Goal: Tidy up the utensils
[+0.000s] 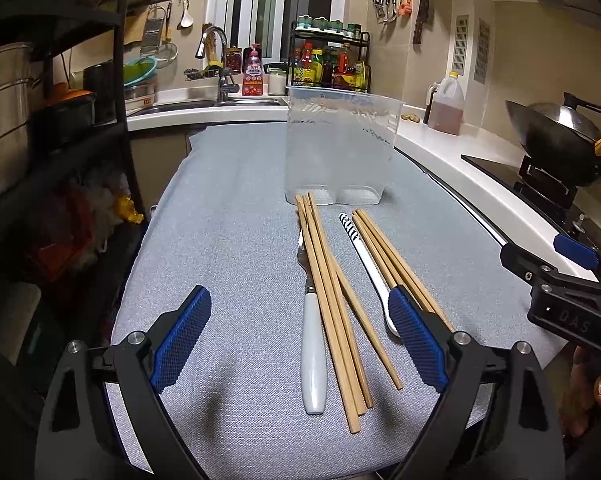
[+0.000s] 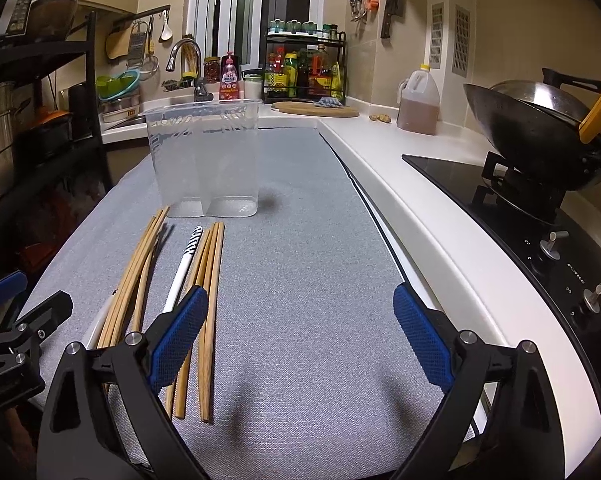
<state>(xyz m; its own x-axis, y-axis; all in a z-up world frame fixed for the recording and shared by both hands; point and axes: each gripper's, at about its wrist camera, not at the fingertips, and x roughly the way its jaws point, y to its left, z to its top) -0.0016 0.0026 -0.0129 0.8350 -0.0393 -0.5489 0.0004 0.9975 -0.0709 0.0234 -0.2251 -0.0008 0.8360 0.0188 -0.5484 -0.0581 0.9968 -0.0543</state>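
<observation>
A clear plastic container (image 1: 338, 148) (image 2: 204, 156) stands upright on the grey mat (image 1: 236, 240) (image 2: 300, 280). In front of it lie a white-handled fork (image 1: 313, 344), two bundles of wooden chopsticks (image 1: 332, 304) (image 2: 210, 300) and a white spoon with a striped handle (image 1: 364, 256) (image 2: 184, 268). My left gripper (image 1: 300, 336) hovers open over the fork and the left chopstick bundle, touching nothing. Further right, my right gripper (image 2: 300, 336) stands open above bare mat, with the chopsticks by its left finger. Its black body (image 1: 560, 292) shows at the right edge of the left wrist view.
A black shelf rack (image 1: 60, 120) stands left of the mat. A white counter (image 2: 420, 200) runs along the right with an oil jug (image 2: 418, 100), a stove (image 2: 540, 220) and a wok (image 2: 540, 128). Sink, faucet (image 1: 216, 60) and spice rack (image 1: 328, 60) sit behind.
</observation>
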